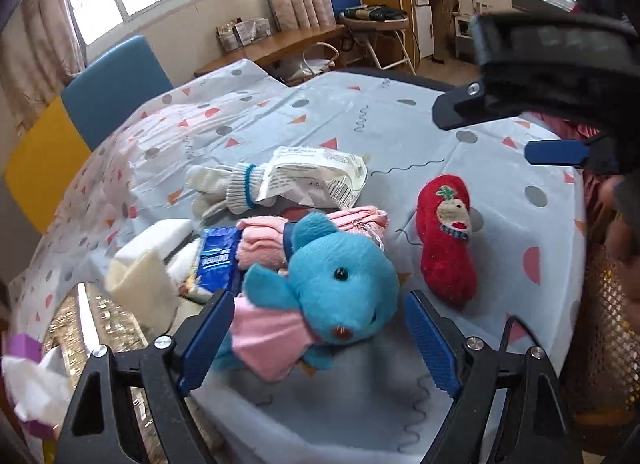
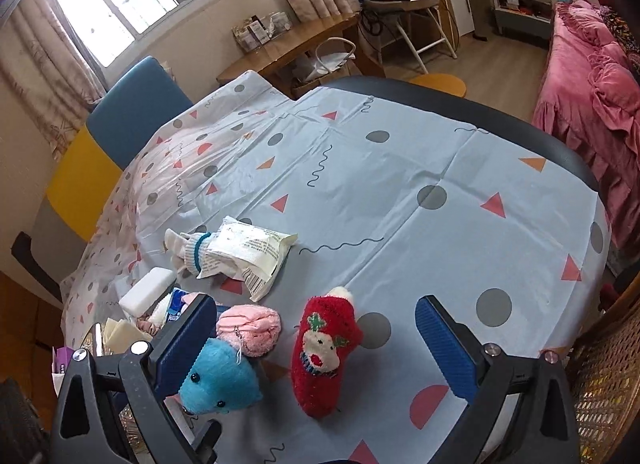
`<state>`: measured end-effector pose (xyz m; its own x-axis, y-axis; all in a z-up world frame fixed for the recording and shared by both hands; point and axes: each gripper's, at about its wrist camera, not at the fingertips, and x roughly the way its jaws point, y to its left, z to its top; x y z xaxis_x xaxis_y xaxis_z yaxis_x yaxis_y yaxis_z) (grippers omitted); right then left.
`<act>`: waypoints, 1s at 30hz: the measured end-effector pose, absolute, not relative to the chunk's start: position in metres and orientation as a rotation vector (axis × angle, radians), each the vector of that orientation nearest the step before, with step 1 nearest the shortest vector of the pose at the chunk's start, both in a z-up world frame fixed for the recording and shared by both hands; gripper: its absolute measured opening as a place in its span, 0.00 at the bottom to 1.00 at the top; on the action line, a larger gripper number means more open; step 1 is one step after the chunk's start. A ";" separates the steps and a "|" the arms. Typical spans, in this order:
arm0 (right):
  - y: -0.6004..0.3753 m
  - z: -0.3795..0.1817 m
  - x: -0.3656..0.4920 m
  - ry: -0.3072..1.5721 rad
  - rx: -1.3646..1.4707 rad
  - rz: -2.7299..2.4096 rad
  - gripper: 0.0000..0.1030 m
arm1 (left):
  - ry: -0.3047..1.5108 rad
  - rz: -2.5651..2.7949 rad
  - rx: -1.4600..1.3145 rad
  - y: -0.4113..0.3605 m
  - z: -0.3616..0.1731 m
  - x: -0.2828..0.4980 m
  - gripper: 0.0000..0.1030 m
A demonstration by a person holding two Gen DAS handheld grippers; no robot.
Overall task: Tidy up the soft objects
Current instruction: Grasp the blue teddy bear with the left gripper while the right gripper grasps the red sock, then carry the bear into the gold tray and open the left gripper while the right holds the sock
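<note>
Lying between the spread fingers of the left gripper (image 1: 318, 344), the blue plush toy (image 1: 340, 288) is seen on the patterned cloth of the counter (image 1: 500, 248), its pink skirt close against the finger at 8 o'clock in the left wrist view, while a clear gap is left to the finger at 4 o'clock. No squeeze on the plush can be made out, so these fingers are read as open around it, not clamped. Writing is scarce: white lettering on a blue packet (image 1: 218, 260) at 9 o'clock of the toy is too blurred to be read, and a barcode with fine print is visible on the white plastic wrapper (image 1: 316, 175) toward 12 o'clock, also illegible. A white knitted glove (image 1: 224, 187) with a blue cuff band is tucked against that wrapper. A folded pink knit piece (image 1: 272, 240) touches the toy's head. The red fuzzy sock (image 1: 446, 240), bearing a reindeer face, lies just beside the toy at 2 o'clock, apart from it. In the right wrist view the right gripper (image 2: 316, 344) is tilted downward with its fingers wide apart, the red sock between them untouched and the blue toy at the 8 o'clock finger.
</note>
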<state>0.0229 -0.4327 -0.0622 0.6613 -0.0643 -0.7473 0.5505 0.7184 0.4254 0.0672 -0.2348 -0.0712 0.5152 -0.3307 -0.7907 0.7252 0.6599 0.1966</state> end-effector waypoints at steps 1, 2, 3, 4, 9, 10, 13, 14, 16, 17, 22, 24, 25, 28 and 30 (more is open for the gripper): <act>-0.433 -0.064 0.024 0.785 0.696 -0.379 0.99 | 0.835 -0.697 0.533 -0.235 -0.077 0.074 0.61; -0.433 -0.066 0.025 0.795 0.700 -0.376 0.99 | 0.872 -0.712 0.512 -0.236 -0.084 0.080 0.52; -0.434 -0.069 0.027 0.807 0.708 -0.371 0.99 | 0.871 -0.712 0.488 -0.234 -0.087 0.082 0.49; -0.434 -0.073 0.029 0.821 0.717 -0.368 0.99 | 0.861 -0.726 0.467 -0.231 -0.087 0.082 0.46; -0.434 -0.101 0.043 0.949 0.735 -0.370 0.85 | 0.840 -0.749 0.402 -0.220 -0.078 0.076 0.37; -0.431 -0.106 0.046 0.975 0.718 -0.370 0.79 | 0.838 -0.756 0.388 -0.216 -0.075 0.075 0.37; -0.423 -0.122 0.056 1.069 0.663 -0.377 0.69 | 0.842 -0.774 0.320 -0.204 -0.065 0.071 0.37; -0.421 -0.128 0.060 1.095 0.669 -0.365 0.63 | 0.849 -0.784 0.281 -0.198 -0.060 0.072 0.36; -0.418 -0.129 0.062 1.113 0.607 -0.390 0.35 | 0.853 -0.791 0.211 -0.189 -0.049 0.074 0.36; -0.416 -0.127 0.063 1.112 0.577 -0.388 0.30 | 0.854 -0.796 0.177 -0.185 -0.043 0.076 0.37; -0.404 -0.130 0.068 1.145 0.463 -0.389 0.29 | 0.807 -0.775 0.041 -0.159 0.004 0.093 0.37; -0.402 -0.132 0.069 1.150 0.440 -0.391 0.30 | 0.774 -0.754 -0.010 -0.144 0.029 0.105 0.37; -0.401 -0.131 0.069 1.153 0.427 -0.391 0.30 | 0.750 -0.728 -0.022 -0.136 0.040 0.112 0.37; -0.398 -0.131 0.069 1.155 0.401 -0.390 0.31 | 0.690 -0.645 -0.084 -0.099 0.073 0.132 0.37; -0.396 -0.131 0.068 1.157 0.379 -0.392 0.31 | 0.646 -0.556 -0.112 -0.066 0.091 0.143 0.37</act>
